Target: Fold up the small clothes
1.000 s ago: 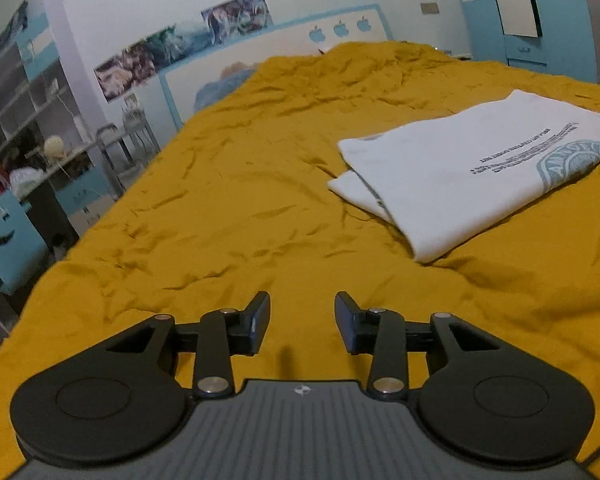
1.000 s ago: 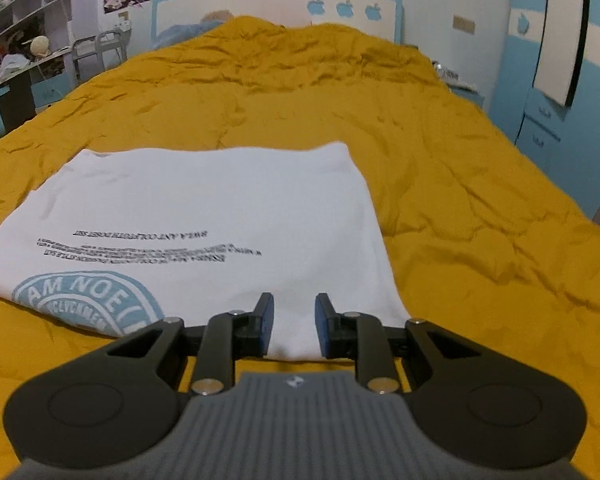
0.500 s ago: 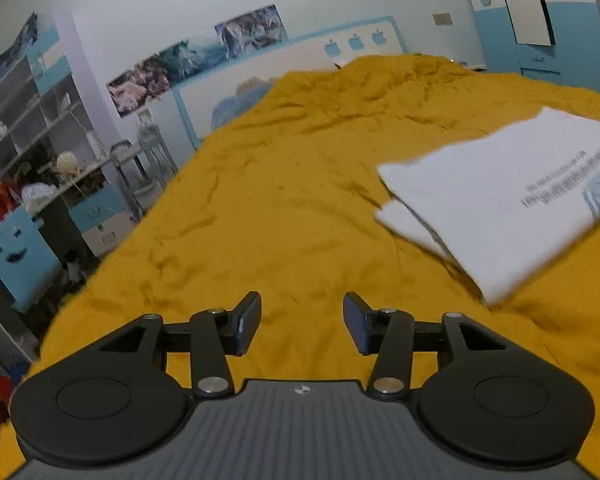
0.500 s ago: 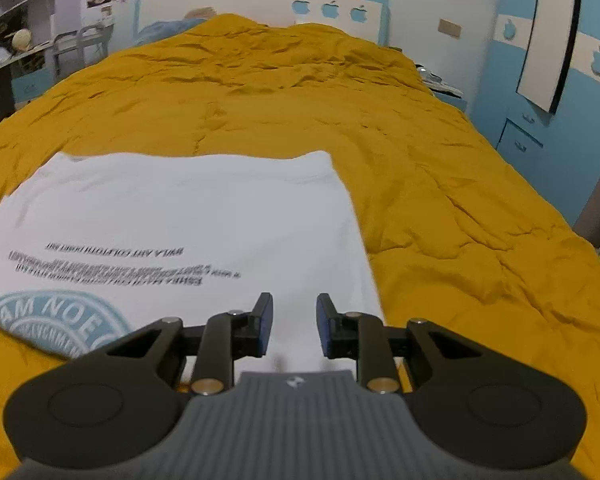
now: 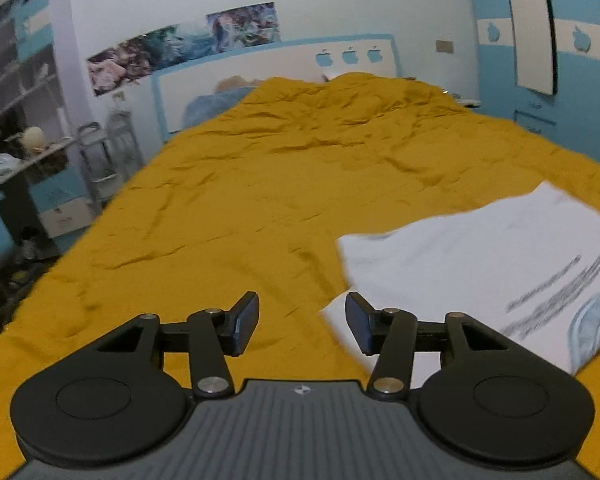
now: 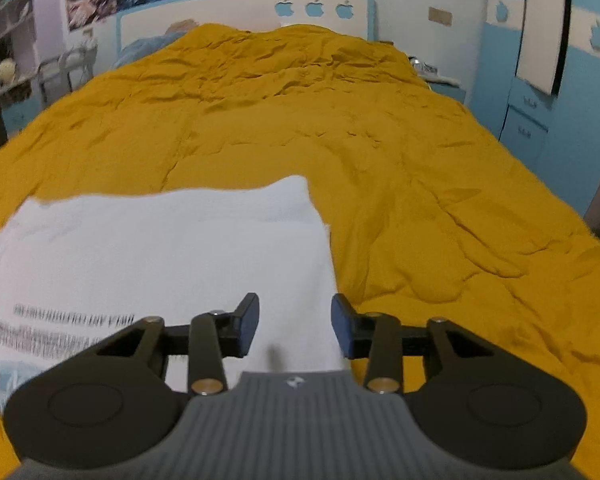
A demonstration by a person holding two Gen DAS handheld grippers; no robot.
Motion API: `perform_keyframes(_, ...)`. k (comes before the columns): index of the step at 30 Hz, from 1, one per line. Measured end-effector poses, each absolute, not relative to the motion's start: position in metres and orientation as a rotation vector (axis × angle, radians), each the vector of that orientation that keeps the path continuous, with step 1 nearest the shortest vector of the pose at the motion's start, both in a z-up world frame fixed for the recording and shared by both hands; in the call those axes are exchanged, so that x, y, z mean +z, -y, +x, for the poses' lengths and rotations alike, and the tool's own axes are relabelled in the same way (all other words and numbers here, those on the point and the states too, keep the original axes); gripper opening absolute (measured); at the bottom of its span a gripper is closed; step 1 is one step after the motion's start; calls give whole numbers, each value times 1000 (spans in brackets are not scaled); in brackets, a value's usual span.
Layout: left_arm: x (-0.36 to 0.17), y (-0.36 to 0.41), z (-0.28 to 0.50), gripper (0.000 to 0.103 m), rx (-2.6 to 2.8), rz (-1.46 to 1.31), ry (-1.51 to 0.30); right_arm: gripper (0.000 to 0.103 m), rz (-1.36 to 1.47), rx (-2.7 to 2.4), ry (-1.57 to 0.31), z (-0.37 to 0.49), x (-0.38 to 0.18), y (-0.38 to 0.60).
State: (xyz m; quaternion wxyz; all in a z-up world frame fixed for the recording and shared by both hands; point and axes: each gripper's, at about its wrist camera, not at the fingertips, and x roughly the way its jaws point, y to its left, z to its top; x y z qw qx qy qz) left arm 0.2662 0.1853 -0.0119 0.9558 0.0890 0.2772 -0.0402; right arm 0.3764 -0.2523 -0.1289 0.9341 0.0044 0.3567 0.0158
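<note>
Currently the folded white T-shirt [image 5: 480, 256] [image 6: 168, 256] lies flat on the mustard-yellow bedspread [image 5: 260, 184] [image 6: 420, 184], toward the near end of the bed. Lines of dark print and part of a pale blue round emblem face up on its top layer; a lower layer projects at the near left corner in the left wrist view. Motion blur prevents reading the print.

Left gripper [image 5: 302, 322]: jaws apart, nothing between them, positioned above the bedspread just beside the shirt's near left corner. The right-hand finger [image 5: 358, 324] overlaps that corner in the view; contact cannot be determined.

Right gripper [image 6: 295, 326]: jaws apart, nothing clamped, positioned over the shirt's near right edge.

At the far end stands a white headboard [image 6: 244, 12] with blue trim and three blue apple shapes. Shelving [image 5: 24, 128] stands at the left, a blue wardrobe [image 6: 560, 80] at the right
</note>
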Motion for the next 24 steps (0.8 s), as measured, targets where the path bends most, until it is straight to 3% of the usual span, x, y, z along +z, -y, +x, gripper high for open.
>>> perform_keyframes(22, -86, -83, 409, 50, -218, -244, -753, 32, 668, 146, -862, 519, -213, 349)
perform_keyframes(24, -90, -74, 418, 48, -237, -275, -758, 21, 742, 171, -854, 525, -223, 355)
